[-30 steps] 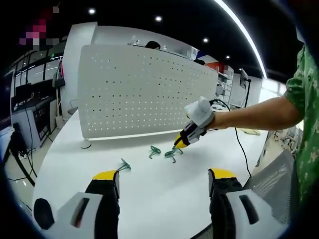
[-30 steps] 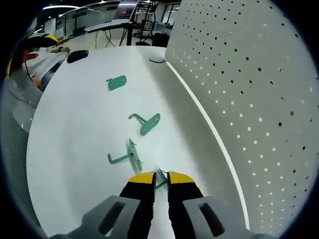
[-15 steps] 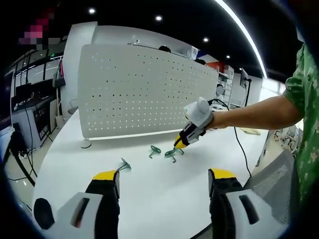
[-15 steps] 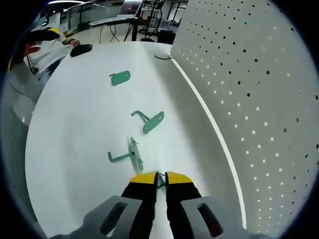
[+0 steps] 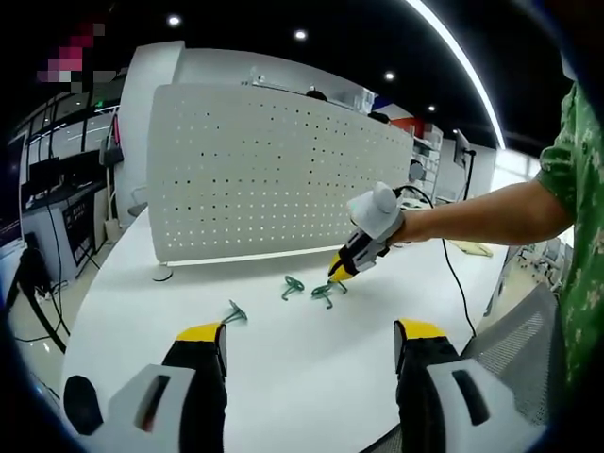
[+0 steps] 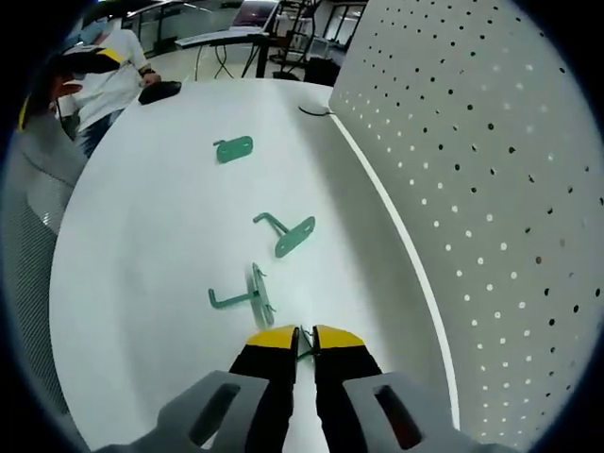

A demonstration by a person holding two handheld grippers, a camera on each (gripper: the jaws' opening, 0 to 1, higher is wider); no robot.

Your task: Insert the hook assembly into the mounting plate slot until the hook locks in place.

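A white perforated mounting plate [image 5: 264, 170] stands upright across the table's far side; in the right gripper view the plate [image 6: 472, 189] runs along the right. Three green hook pieces [image 6: 235, 148], [image 6: 288, 233], [image 6: 245, 297] lie on the white table ahead of my right gripper [image 6: 304, 338], whose yellow tips are shut on a fourth small green hook piece [image 6: 304, 347]. In the left gripper view the right gripper [image 5: 340, 271] is low over a cluster of green hooks [image 5: 324, 294], [image 5: 293, 285], with another hook [image 5: 234, 310] to the left. My left gripper [image 5: 311, 330] stands open and bare at the near edge.
A person's arm [image 5: 491, 212] reaches in from the right, holding the right gripper. A black cable [image 5: 458, 283] trails over the table's right side. A black rounded object [image 6: 159, 92] lies at the table's far end. Desks and shelving stand beyond the table.
The right gripper's jaws closed from a narrow gap onto the small green hook piece. Its view shifted slightly. The left gripper stayed still and open.
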